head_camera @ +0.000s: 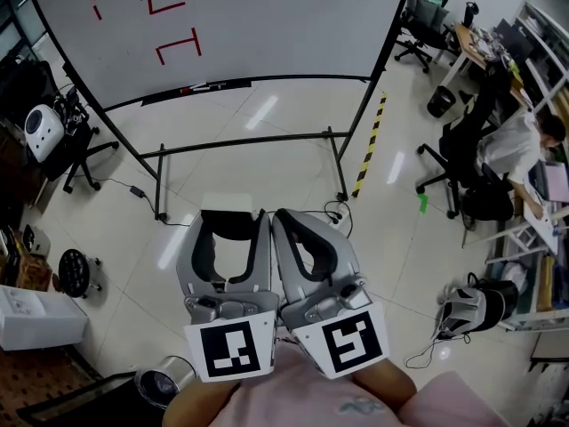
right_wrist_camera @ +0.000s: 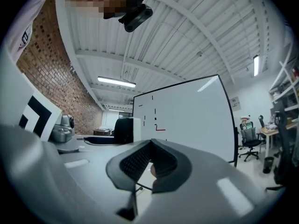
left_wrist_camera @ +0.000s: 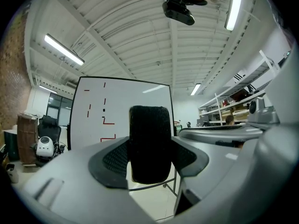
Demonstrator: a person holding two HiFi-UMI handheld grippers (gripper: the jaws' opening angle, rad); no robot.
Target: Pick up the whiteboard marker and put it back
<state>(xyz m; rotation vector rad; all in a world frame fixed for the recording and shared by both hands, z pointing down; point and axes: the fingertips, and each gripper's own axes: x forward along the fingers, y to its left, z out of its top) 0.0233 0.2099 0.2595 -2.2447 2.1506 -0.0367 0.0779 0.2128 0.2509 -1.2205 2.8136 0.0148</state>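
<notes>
A whiteboard (head_camera: 267,16) with red marks stands on a black wheeled frame ahead of me. On its ledge lies a small red-and-white marker (head_camera: 194,88). I hold both grippers side by side near my body, level, aimed at the board and far short of it. My left gripper (head_camera: 231,225) is open and nothing sits between its black pads (left_wrist_camera: 149,143). Beside it, my right gripper (head_camera: 307,225) has its pads meeting at the tip (right_wrist_camera: 150,160) and holds nothing. The board also fills the background of both gripper views (left_wrist_camera: 121,111) (right_wrist_camera: 187,120).
Between me and the board's frame (head_camera: 249,145) lies glossy floor with a cable (head_camera: 133,189). A yellow-black strip (head_camera: 371,145) lies at the right. Office chairs (head_camera: 453,163) and a seated person (head_camera: 520,145) are at the right, a white box (head_camera: 40,318) at the left.
</notes>
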